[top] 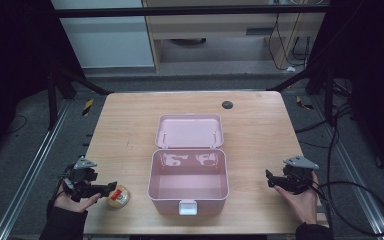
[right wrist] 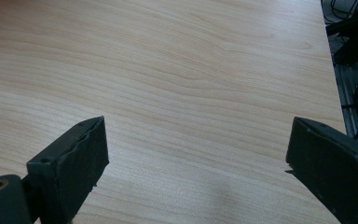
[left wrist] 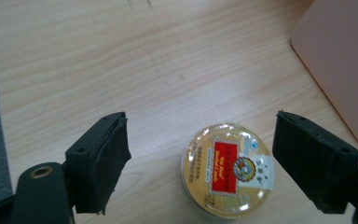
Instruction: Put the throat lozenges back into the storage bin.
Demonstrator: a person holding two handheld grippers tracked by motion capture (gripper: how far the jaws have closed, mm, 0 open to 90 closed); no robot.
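Observation:
A small round tin (top: 118, 196) with a gold rim and a red and white label lies flat on the wooden table (top: 130, 130) near its front left corner. In the left gripper view the tin (left wrist: 228, 170) sits between the two wide-apart jaws, nearer the right one, untouched. My left gripper (top: 111, 189) is open just left of the tin. A pink plastic box (top: 188, 181) stands open at the table's middle, its lid (top: 190, 131) laid back. My right gripper (top: 270, 180) is open near the front right, over bare wood (right wrist: 196, 116).
A white latch (top: 188, 207) sits on the box's front wall. A dark round grommet (top: 227, 104) is set in the table's far side. Cables (top: 355, 200) trail off the right edge, and dark frame legs stand beyond the far corners.

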